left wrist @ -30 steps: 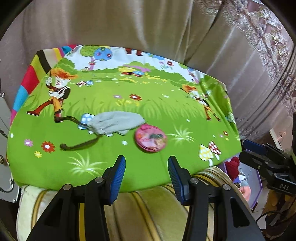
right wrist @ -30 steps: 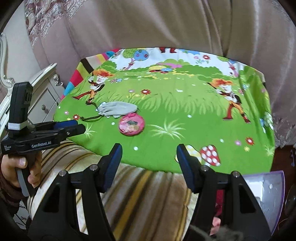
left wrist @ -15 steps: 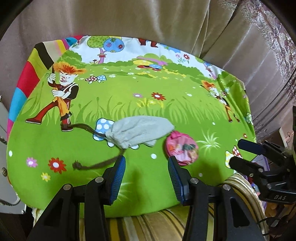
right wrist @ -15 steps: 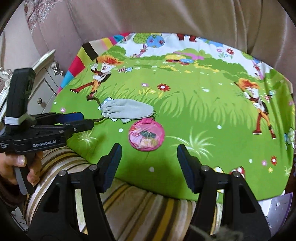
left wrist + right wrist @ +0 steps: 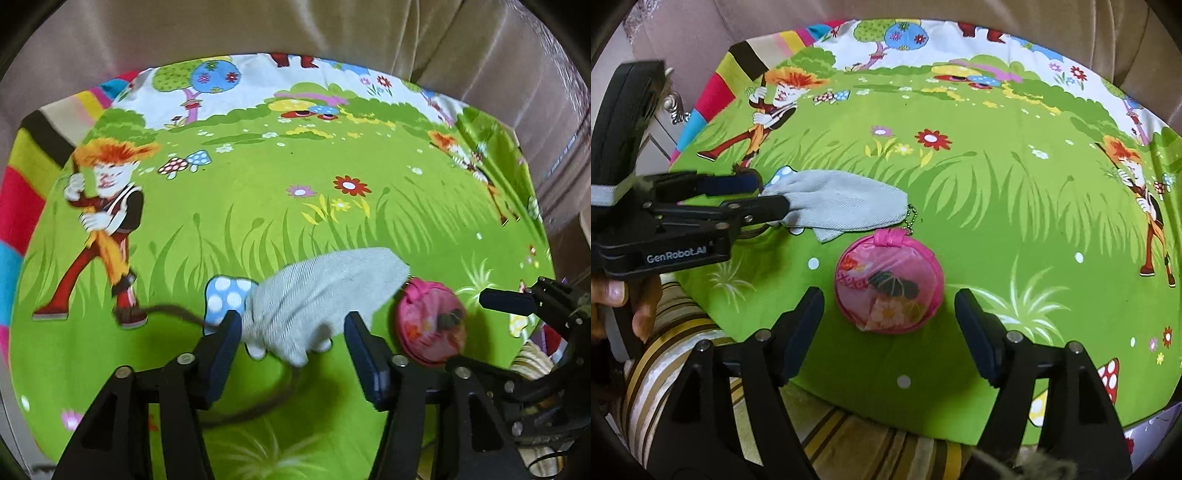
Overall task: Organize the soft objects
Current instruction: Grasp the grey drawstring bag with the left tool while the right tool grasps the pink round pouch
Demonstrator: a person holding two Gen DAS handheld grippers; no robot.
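right wrist view shows a green cartoon cloth (image 5: 997, 206) spread flat over a striped cushion (image 5: 857, 439), with beige drapery (image 5: 1071, 22) hanging behind its far edge; the cloth is printed with grass, flowers, mushrooms and orange-haired figures. on the cloth, toward its near left corner, lies a grey drawstring pouch (image 5: 842, 203) on its side, its closed end pointing right. a brown cord (image 5: 166, 310) trails from the pouch's gathered mouth toward the left edge of the cloth, seen blurred in the left wrist view. just beside the pouch, on its near right side, sits a round pink pouch (image 5: 888, 280) with a printed picture on its face; a small bead chain at its top reaches the grey pouch. the right gripper (image 5: 888, 332) hangs over the near edge with its jaws opening, the pink pouch between them but not pressed by either pad. the left gripper (image 5: 291, 343) is also opening, released, its two fingers straddling the gathered end of the grey pouch without squeezing it. a hand (image 5: 613, 306) grips the left gripper's handle at the left side.
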